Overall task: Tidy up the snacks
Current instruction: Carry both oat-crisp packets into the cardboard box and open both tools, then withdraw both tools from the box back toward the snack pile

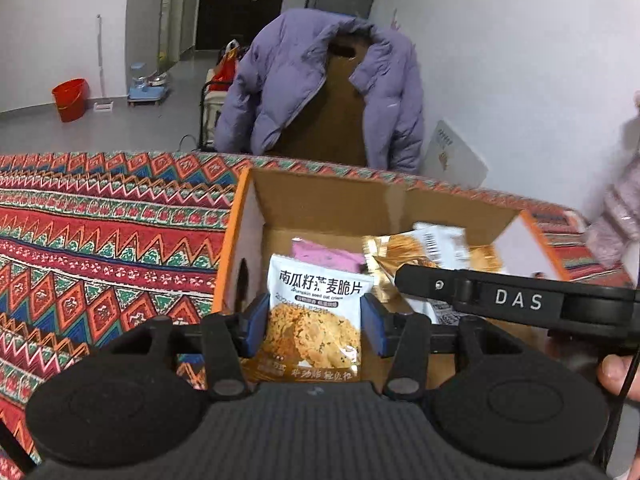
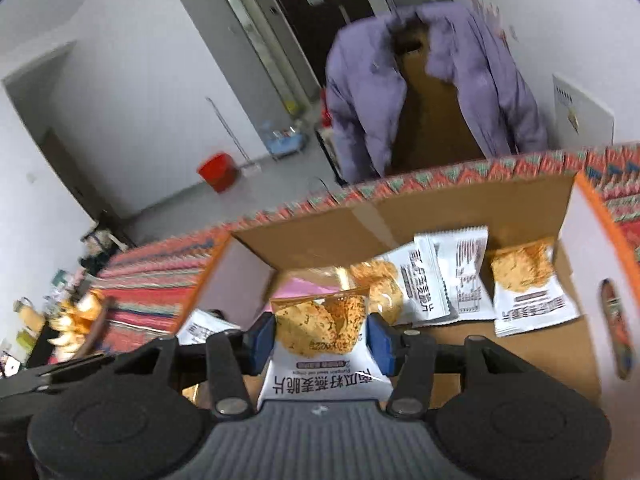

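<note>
My left gripper is shut on a white oat crisp packet and holds it upright at the near left rim of an open cardboard box. My right gripper is shut on another oat crisp packet, held upside down over the same box. Several more white and gold packets and a pink packet lie on the box floor. The right gripper's black body crosses the left wrist view at the right.
The box stands on a red patterned tablecloth. A chair with a purple jacket stands behind the table. A red bucket is on the floor at the far left. Loose clutter sits at the table's left end.
</note>
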Demonstrator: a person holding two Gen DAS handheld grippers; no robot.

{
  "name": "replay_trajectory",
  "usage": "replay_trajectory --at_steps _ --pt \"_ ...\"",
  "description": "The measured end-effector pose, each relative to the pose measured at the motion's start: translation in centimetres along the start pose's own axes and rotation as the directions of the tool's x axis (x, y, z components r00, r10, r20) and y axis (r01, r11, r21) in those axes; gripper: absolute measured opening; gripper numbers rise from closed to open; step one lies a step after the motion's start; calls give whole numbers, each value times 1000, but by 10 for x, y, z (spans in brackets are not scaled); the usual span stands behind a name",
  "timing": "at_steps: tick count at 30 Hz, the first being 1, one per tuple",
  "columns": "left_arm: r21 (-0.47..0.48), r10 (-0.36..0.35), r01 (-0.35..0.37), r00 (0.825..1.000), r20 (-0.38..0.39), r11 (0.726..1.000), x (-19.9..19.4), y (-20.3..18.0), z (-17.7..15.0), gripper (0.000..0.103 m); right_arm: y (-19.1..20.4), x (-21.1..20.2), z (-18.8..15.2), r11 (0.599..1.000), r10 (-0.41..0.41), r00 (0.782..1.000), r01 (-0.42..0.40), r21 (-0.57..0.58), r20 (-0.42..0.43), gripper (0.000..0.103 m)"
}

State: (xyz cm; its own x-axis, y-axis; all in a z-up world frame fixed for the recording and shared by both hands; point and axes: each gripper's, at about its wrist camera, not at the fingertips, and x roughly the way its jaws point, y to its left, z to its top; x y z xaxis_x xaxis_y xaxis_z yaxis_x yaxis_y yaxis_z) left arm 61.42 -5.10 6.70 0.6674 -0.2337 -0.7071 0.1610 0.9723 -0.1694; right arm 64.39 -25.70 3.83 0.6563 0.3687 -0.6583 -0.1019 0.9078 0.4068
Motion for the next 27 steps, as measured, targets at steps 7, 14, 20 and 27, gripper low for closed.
replay_trajectory --at_steps 7,14,20,27 --pt "39 -52 50 997 51 998 2 0 -8 71 -5 12 0 999 -21 1000 21 41 6 76" --pt "32 -37 34 996 78 999 -35 3 -21 76 5 -39 -11 998 -55 997 56 -15 54 87" --pt "43 -10 5 991 135 999 -104 9 -58 82 13 -115 -50 989 -83 989 97 -110 125 87" --pt "96 -22 0 975 223 995 -196 -8 -125 90 33 -205 -119 961 -98 963 157 -227 252 100"
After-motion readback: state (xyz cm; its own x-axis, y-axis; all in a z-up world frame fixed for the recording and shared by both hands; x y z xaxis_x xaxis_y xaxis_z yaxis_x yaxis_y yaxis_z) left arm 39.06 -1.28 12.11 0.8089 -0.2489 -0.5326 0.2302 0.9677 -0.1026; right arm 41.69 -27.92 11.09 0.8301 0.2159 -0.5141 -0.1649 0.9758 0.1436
